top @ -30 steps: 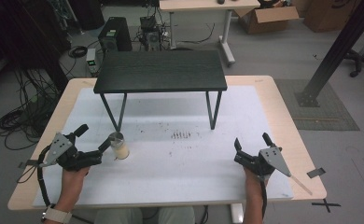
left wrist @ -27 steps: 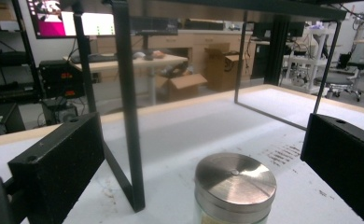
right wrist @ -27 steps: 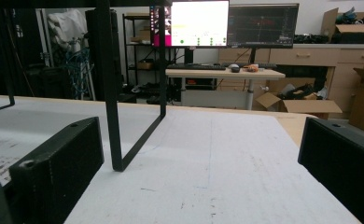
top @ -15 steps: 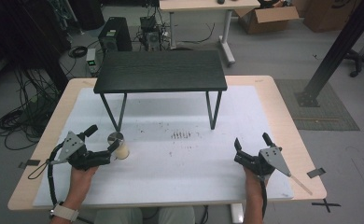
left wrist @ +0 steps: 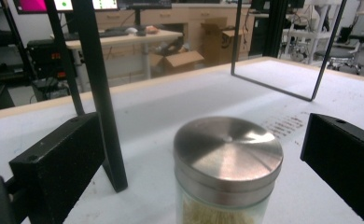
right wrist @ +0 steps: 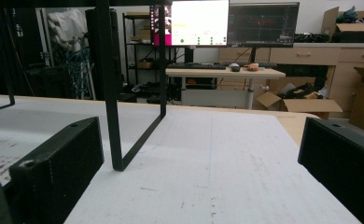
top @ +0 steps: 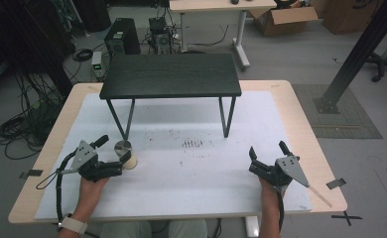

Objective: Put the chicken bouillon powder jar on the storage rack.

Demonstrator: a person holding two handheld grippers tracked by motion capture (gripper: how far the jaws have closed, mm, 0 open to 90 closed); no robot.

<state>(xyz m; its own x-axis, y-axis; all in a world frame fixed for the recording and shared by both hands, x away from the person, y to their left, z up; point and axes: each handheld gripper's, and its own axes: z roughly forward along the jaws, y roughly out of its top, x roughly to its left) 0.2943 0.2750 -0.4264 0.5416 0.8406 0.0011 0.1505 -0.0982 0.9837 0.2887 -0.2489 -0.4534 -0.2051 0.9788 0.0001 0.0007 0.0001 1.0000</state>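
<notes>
Left claw (top: 113,157): jaws spread wide, straddling small glass jar with brushed-steel lid (left wrist: 227,163), untouched, dead centre between them. Advice: close level, below lid, avoid black stand leg (left wrist: 101,102) beside. Right claw (top: 267,157): open, empty, resting apart on white surface (top: 206,168).
</notes>
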